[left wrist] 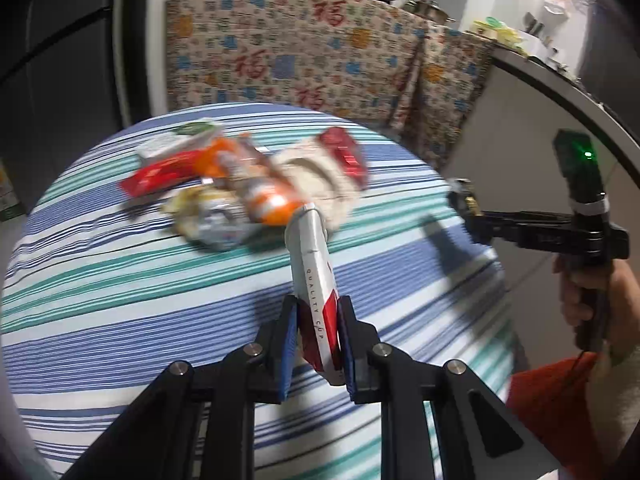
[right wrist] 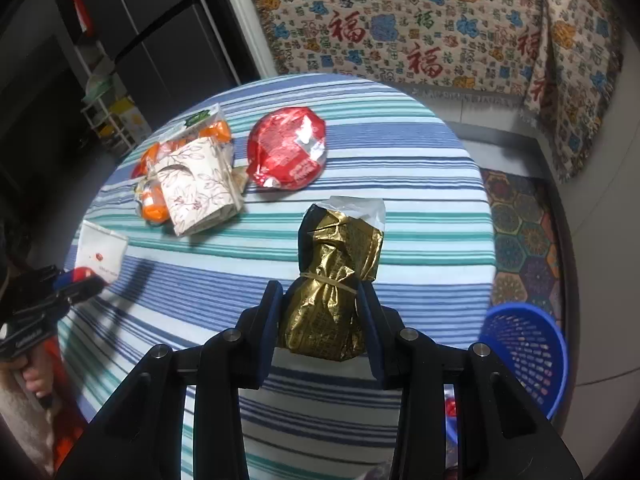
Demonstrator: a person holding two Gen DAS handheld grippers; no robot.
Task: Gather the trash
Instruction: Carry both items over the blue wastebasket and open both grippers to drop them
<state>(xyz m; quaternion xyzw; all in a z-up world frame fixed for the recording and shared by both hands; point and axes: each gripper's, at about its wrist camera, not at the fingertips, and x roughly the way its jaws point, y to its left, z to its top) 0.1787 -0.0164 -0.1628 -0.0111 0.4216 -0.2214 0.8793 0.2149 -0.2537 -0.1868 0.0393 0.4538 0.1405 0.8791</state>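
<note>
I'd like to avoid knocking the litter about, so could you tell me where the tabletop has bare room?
Bare striped tablecloth lies right of the gold foil packet and red round foil wrapper, out to the edge. Another patch lies between the packet and the flattened white paper cup. The far-left corner around the leaf-print paper cup is crowded.

Left tool point(left wrist: 318, 334), right tool point(right wrist: 320, 328), both clamped.

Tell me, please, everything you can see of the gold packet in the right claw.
The gold packet is a crinkled, shiny foil bag with small print, cinched near its middle by a rubber band. Clear plastic sticks out of its far end. The right claw grips its near half, holding it over the striped tablecloth.
</note>
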